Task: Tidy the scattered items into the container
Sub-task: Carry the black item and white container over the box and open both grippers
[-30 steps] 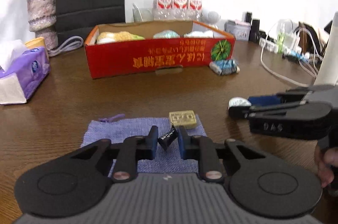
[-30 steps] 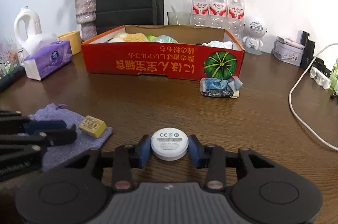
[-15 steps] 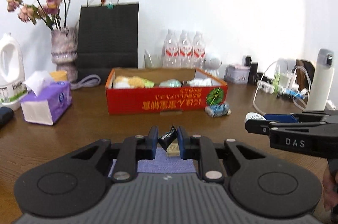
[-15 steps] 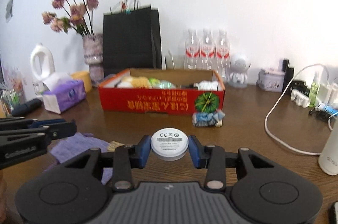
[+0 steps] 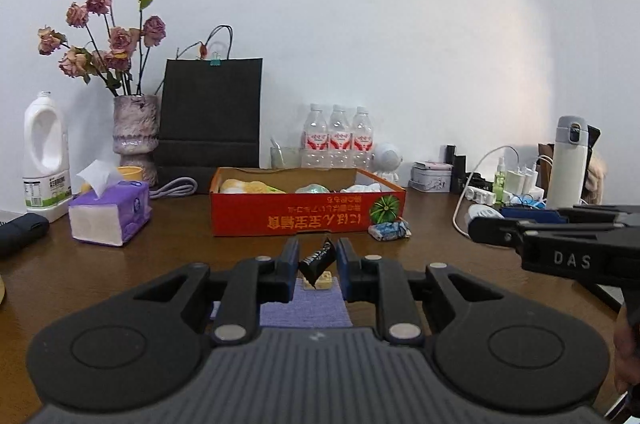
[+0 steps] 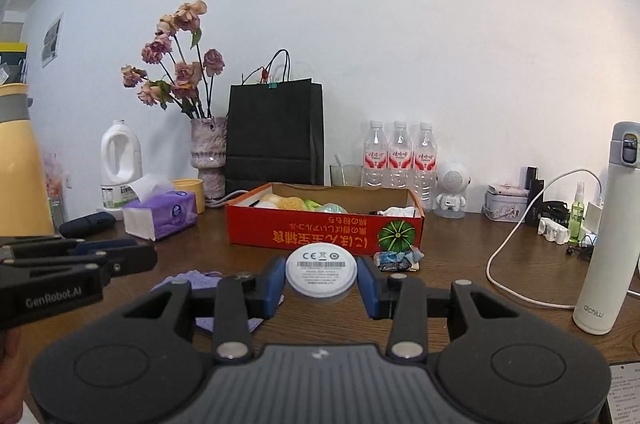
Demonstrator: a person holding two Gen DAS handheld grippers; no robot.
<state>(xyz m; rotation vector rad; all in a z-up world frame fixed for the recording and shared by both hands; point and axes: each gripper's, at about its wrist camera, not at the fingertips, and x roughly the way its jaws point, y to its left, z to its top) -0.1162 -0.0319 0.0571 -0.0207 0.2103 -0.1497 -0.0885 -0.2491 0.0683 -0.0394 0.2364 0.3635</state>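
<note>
Each claw carries its load toward the red box [image 5: 308, 212] — left gripper [image 5: 318, 260] pinching a black sachet [image 5: 317, 259], right gripper [image 6: 321, 274] clamping a white disc [image 6: 321, 269] — both short of it, for dropping in.

a lived-in home or small office room is shown, judged from a brown wooden table [image 6: 460, 248] pushed against a plain white wall. along the wall are set a vase of dried roses [image 5: 134, 128], a black paper bag [image 6: 275, 132], three water bottles [image 6: 398, 154], a white jug [image 5: 43, 156], a purple tissue pack [image 5: 110, 212] and a white flask [image 6: 608, 228]. a power strip with chargers and a white cable [image 6: 516, 244] is seen at the right, beside a small tin [image 6: 506, 206] and a white toy robot [image 6: 452, 190].
</note>
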